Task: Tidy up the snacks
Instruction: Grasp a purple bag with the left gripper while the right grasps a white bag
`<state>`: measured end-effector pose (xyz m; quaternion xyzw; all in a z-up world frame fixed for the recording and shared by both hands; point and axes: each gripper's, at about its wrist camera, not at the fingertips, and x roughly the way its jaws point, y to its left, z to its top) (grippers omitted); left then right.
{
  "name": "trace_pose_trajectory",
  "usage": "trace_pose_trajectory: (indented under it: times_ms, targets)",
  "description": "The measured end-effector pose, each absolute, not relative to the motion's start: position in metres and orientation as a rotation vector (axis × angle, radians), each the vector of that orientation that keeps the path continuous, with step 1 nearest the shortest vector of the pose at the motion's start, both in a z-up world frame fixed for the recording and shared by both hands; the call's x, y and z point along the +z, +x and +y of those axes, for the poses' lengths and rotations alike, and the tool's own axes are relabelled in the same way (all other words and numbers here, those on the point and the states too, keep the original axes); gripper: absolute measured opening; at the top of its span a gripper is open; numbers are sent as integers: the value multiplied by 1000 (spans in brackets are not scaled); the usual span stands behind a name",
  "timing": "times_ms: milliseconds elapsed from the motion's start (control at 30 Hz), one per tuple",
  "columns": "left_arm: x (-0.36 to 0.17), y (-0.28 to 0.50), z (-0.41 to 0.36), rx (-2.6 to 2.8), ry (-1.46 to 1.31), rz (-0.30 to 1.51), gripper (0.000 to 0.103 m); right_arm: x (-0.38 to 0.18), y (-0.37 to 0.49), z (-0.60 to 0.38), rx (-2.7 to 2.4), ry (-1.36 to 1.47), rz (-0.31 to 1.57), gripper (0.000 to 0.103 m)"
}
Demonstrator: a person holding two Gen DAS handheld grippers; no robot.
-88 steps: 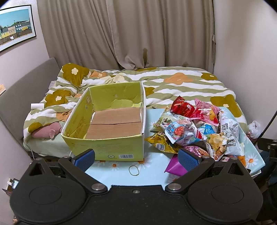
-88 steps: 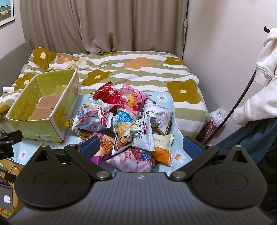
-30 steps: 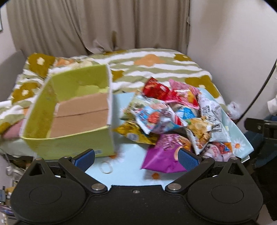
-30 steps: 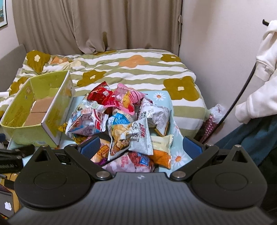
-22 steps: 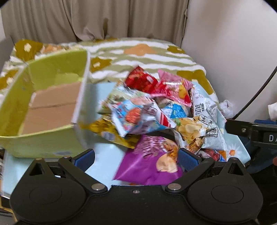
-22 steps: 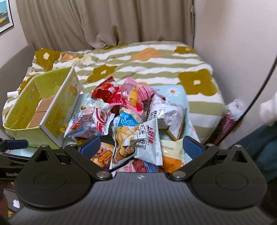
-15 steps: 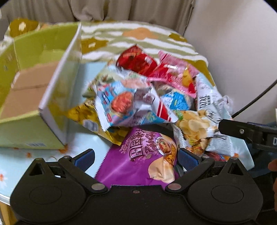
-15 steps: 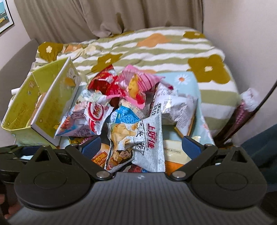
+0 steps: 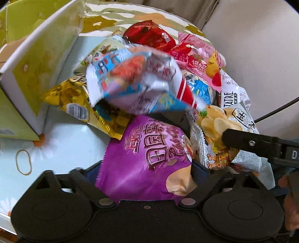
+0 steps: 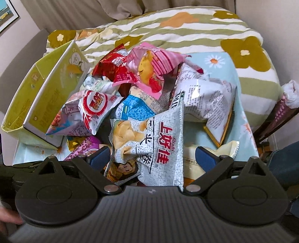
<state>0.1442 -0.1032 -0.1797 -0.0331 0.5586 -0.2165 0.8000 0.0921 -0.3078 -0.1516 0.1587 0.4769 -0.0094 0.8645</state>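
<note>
Left tongs [image 9: 146, 169] spread wide astride glossy purple foil snack bag [image 9: 147, 158] at surface's near edge, right tongs [image 10: 152, 155] likewise released round grey crisp packet [image 10: 158, 149], w/ open yellow-green cardboard box [image 10: 43, 97] near, prob for loading

A home bedroom is shown. A bed [image 10: 196, 33] covered by a striped, flowered duvet is seen, backed by drawn curtains [image 10: 130, 9]. A framed picture [image 10: 7, 15] is hung on the wall.

Blue-white snack bag [image 9: 134, 82] motion-blurred, print unreadable; purple bag [image 9: 147, 158] hides left gripper's fingertips; green box [image 9: 28, 61] cropped by frame edge.
</note>
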Motion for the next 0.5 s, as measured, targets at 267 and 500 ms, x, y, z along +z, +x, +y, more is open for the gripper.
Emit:
trace_pose_trajectory:
  times_ms: [267, 500]
  targets:
    - [-177, 141, -105, -466, -71, 1178, 77, -157, 106, -299, -2, 288, 998, 103]
    - [-176, 139, -104, -471, -59, 1168, 74, -159, 113, -290, -21, 191, 996, 95]
